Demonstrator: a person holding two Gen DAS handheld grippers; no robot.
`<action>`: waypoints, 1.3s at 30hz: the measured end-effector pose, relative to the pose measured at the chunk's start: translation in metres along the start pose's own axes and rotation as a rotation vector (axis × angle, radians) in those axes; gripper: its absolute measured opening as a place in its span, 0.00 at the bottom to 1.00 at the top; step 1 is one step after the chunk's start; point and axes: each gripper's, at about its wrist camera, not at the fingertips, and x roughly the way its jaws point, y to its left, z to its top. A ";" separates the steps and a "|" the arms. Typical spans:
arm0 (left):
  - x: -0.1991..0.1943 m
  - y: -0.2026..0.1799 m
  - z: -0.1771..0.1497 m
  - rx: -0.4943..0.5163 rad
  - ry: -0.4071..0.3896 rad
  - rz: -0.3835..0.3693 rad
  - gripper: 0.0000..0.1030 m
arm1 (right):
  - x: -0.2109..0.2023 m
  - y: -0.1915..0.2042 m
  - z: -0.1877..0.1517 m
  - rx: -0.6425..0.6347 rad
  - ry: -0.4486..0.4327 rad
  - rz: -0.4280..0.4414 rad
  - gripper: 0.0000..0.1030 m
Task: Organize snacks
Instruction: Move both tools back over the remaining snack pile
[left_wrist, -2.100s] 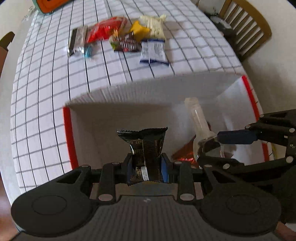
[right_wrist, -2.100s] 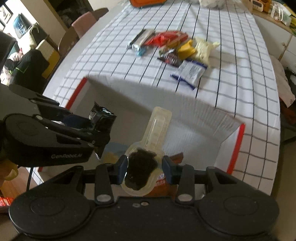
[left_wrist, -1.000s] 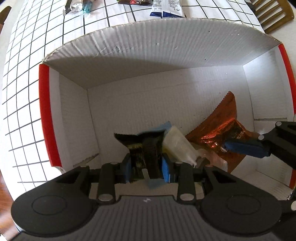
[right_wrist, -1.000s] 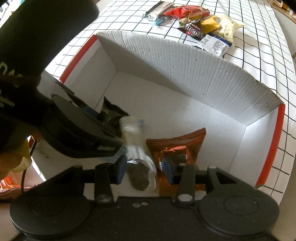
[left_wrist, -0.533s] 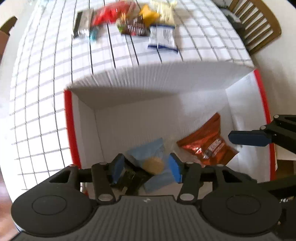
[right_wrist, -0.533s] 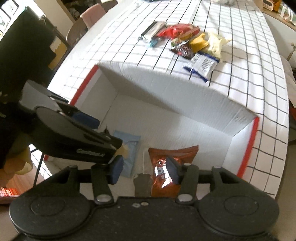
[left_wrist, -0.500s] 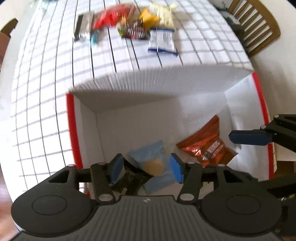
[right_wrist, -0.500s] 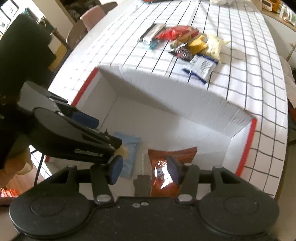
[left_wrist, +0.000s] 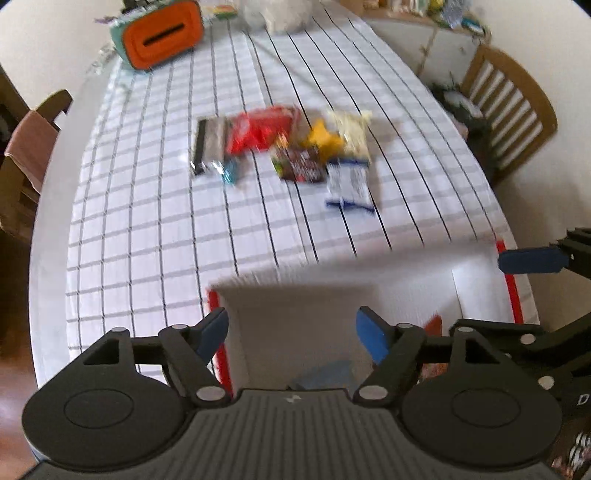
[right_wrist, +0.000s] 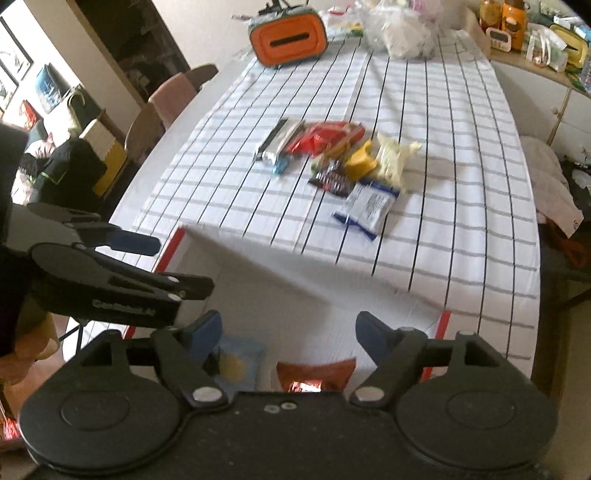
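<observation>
Both tools above a white cardboard box (right_wrist: 295, 295) with red-edged flaps, which stands at the near edge of the desk (right_wrist: 461, 229), itself covered by a white cloth with a dark grid. The left tool (left_wrist: 291, 334) has its blue-padded fingers spread wide with nothing between them; the right tool (right_wrist: 288, 332) is likewise spread wide and empty. Each tool appears at the margin of the other's view, the left one at the box's left flap, the right one at its right flap. Inside the box, on its floor, lie a pale blue packet (right_wrist: 238, 363) showing a round biscuit and, to its right, an orange-brown foil pouch (right_wrist: 316, 373); both are partly hidden by the tool body. The remaining snacks sit in a loose cluster near the middle of the desk, beyond the box: a silver-and-black bar (right_wrist: 279, 142), a red bag (right_wrist: 325, 138), a dark brown packet (right_wrist: 332, 181), a yellow piece (right_wrist: 360, 160), a cream bag (right_wrist: 393, 160) and a white-and-blue packet (right_wrist: 367, 208) nearest the box. An orange-fronted container (right_wrist: 288, 37) stands at the far edge. The left view is motion-blurred.
</observation>
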 end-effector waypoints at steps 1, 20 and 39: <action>-0.002 0.003 0.003 -0.008 -0.015 0.003 0.75 | -0.001 -0.002 0.004 0.004 -0.011 -0.003 0.82; 0.039 0.038 0.101 -0.070 -0.134 0.059 0.81 | 0.041 -0.050 0.086 0.152 -0.051 -0.110 0.95; 0.160 0.041 0.158 -0.100 0.065 0.004 0.81 | 0.145 -0.072 0.115 0.219 0.145 -0.202 0.87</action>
